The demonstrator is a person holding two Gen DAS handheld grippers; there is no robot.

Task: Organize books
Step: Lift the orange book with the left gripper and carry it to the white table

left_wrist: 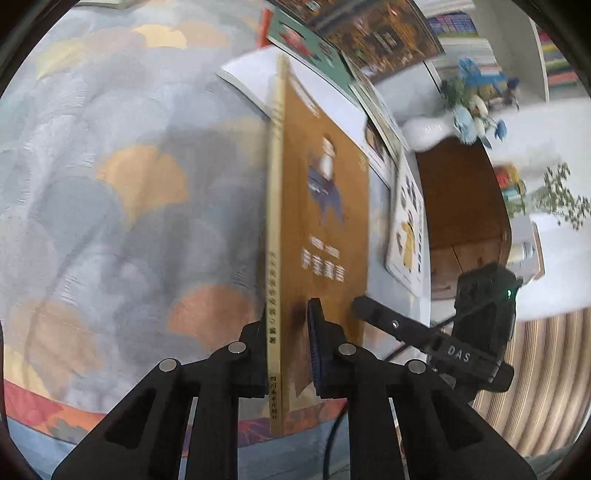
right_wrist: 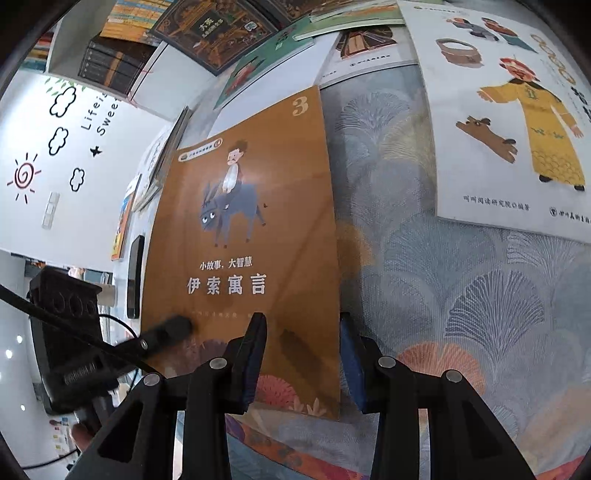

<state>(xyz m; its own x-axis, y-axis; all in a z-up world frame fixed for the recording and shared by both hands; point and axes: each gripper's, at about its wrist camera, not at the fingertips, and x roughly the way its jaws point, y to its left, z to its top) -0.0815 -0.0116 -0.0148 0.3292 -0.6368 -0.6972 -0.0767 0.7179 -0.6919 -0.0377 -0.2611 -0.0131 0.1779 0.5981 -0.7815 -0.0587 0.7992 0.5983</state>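
Observation:
A thin brown picture book (left_wrist: 325,206) with a man on a donkey on its cover is lifted on edge above the patterned tablecloth (left_wrist: 110,184). My left gripper (left_wrist: 288,347) is shut on the book's lower edge, one finger on each side of its yellow spine. In the right wrist view the same brown book (right_wrist: 251,221) faces me. My right gripper (right_wrist: 303,358) is open around the book's right edge, with one pad (right_wrist: 255,354) over the cover and the other beside the edge. The right gripper's body also shows in the left wrist view (left_wrist: 443,339).
Several other books lie on the cloth: a white one with a yellow-robed figure (right_wrist: 509,118), a green one (right_wrist: 266,62) and a dark one (right_wrist: 214,33). A white vase with blue flowers (left_wrist: 465,114) and a brown cabinet (left_wrist: 458,195) stand beyond the table.

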